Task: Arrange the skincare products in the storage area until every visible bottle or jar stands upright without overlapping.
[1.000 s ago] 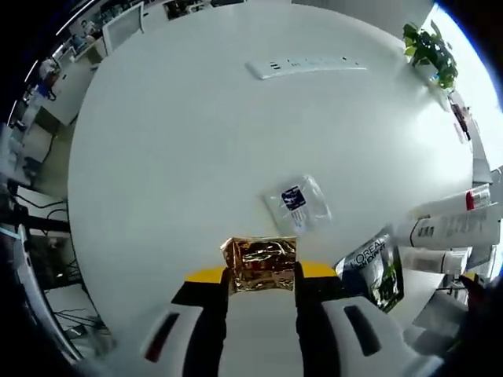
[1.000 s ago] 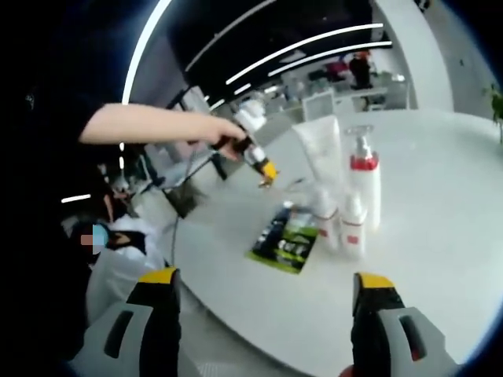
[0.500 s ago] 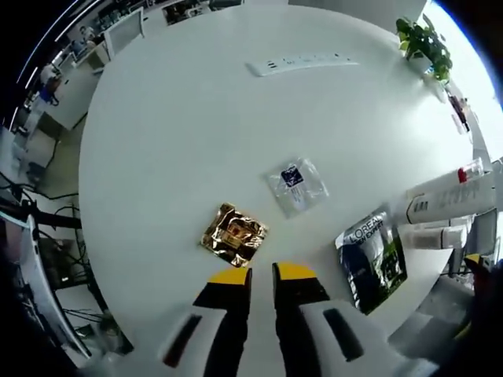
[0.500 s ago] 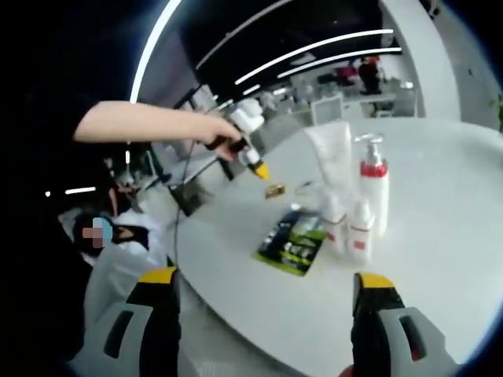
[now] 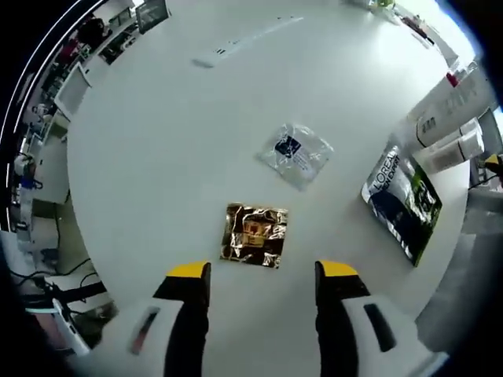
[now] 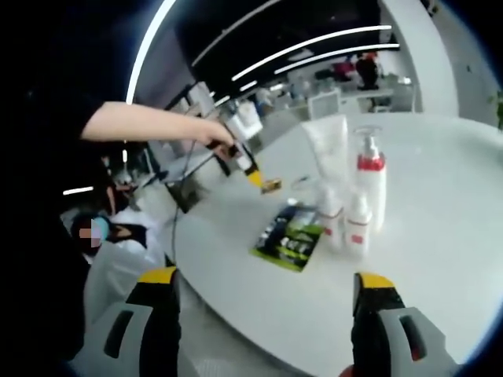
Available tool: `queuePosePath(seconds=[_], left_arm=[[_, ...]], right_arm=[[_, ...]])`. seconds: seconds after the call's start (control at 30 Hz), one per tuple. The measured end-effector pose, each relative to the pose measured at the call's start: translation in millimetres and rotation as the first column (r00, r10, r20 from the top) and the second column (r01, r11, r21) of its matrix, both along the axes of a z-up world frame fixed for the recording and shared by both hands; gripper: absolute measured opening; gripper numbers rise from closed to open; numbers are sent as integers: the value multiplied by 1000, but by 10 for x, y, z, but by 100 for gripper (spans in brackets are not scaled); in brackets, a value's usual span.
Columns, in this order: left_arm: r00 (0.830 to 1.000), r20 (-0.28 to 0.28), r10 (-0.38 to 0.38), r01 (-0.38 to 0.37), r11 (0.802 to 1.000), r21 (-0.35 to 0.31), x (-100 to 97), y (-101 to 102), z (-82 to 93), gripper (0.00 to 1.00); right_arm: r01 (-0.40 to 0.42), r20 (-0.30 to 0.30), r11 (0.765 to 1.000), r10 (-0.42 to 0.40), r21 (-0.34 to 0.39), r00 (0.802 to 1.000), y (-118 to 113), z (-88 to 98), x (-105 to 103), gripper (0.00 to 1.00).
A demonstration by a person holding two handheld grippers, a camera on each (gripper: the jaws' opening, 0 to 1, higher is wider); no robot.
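Released: gold sachet (image 5: 254,235) that sat between the left gripper (image 5: 260,276) jaws a second ago now lies flat on the white table (image 5: 157,141), just ahead of the tips. Jaws were nearly closed half a second back, now spread wide, holding nothing. Right gripper (image 6: 266,292) also wide open, empty, hanging off the table edge.

Clear sachet (image 5: 295,151) lies beyond the gold one, apart from it. Dark green pouch (image 5: 402,198) lies flat near the right edge; beside it the white tube (image 6: 326,159), red-collared pump bottle (image 6: 369,187) and two small bottles stand upright, close together.

Step, as I read it: laying out the flat sachets, bottles already standing. Next move probably a check that nothing overlaps; the small bottles look tight, can't tell if they touch.

Round glossy table, power strip (image 5: 244,42) at the far side. Open office behind, ceiling light strips, desks and monitors.
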State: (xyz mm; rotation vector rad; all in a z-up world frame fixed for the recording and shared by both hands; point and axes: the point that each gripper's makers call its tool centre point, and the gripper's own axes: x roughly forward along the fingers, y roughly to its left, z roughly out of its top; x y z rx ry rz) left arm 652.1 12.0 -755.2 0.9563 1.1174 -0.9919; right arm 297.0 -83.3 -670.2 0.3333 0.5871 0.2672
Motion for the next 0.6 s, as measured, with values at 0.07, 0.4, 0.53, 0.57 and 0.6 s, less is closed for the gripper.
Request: queuePosePath(seconds=[0.07, 0.4, 0.53, 0.57, 0.6], left_arm=[[1000, -1, -24, 24, 1000, -2, -1, -11, -16, 60], [999, -30, -43, 43, 999, -1, 26, -15, -179, 60], [999, -39, -25, 24, 1000, -8, 46, -22, -212, 59], [999, -40, -24, 24, 1000, -9, 44, -23, -219, 59], [999, -43, -26, 26, 1000, -10, 40, -27, -233, 58]], right_arm=[[3, -6, 1000, -3, -1, 1000, -5, -13, 0, 94], [14, -25, 1000, -14, 0, 1000, -29, -56, 1, 94], [16, -33, 1000, -16, -4, 999, -34, -70, -2, 94], [16, -36, 1000, -16, -5, 999, -35, -76, -4, 94], [16, -37, 1000, -16, -6, 999, -35, -81, -5, 94]])
